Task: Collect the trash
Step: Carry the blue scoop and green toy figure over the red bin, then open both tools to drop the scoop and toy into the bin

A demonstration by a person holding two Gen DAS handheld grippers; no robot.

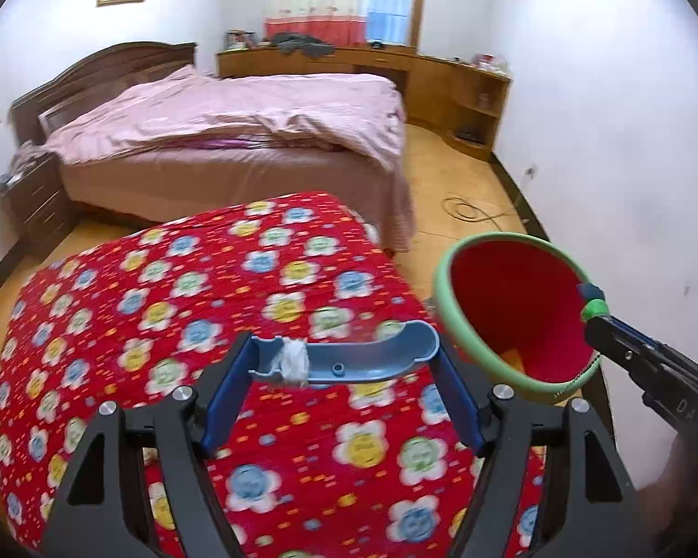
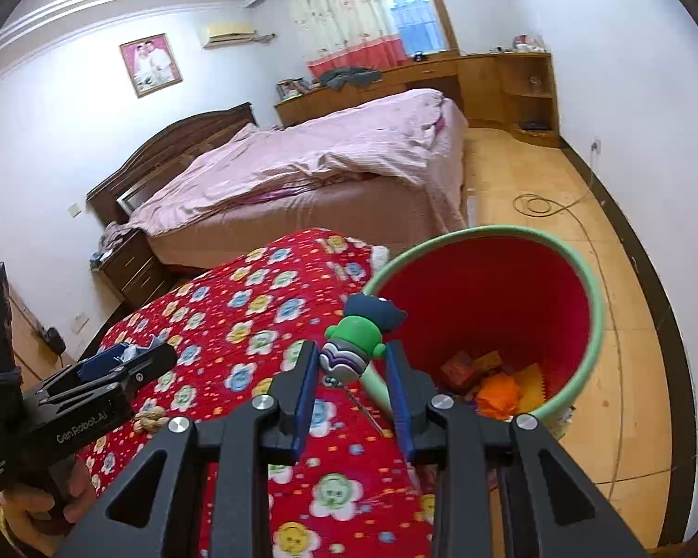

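Red bin: tilted, lower right, beside cloth edge.
Left gripper: clamps blue scoop holding white wad.
Right gripper: grips toy clip on bin rim.
Floor: open beyond bin.

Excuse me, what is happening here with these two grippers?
Someone is collecting trash over a red flowered cloth. The left gripper holds a blue dustpan with a white crumpled scrap in it. The right gripper grips the green-rimmed red bin by a toy-shaped clip. Orange and yellow scraps already lie inside.
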